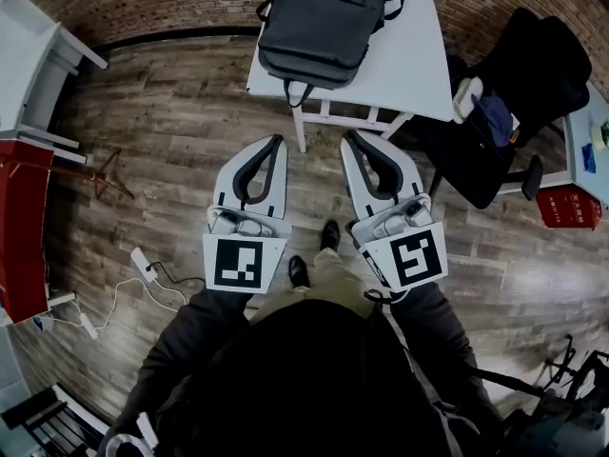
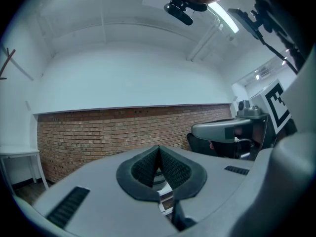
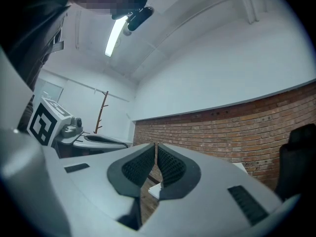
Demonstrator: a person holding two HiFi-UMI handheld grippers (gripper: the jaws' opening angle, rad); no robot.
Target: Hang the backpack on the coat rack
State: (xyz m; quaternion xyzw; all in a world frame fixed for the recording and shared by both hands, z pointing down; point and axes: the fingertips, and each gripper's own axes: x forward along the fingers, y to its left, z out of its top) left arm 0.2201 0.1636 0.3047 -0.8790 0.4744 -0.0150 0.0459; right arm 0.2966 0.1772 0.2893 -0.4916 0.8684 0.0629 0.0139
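Note:
A dark grey backpack [image 1: 319, 27] lies flat on a white table [image 1: 419, 74] at the top of the head view. Both grippers are held level over the wood floor, short of the table's near edge and apart from the bag. My left gripper [image 1: 278, 140] is shut with nothing in it; in its own view the ribbed pads [image 2: 170, 168] meet before a brick wall. My right gripper [image 1: 349, 135] is shut and empty too, its pads [image 3: 168, 166] together. The reddish-brown coat rack [image 1: 107, 174] stands on the floor to the left, and its branched top [image 3: 101, 110] shows in the right gripper view.
A black office chair [image 1: 514, 93] piled with dark items stands right of the table. A red cabinet [image 1: 24, 227] and a white desk [image 1: 38, 55] line the left side. A power strip with cables [image 1: 143, 265] lies on the floor left of my feet. A red box [image 1: 568, 206] sits at the right.

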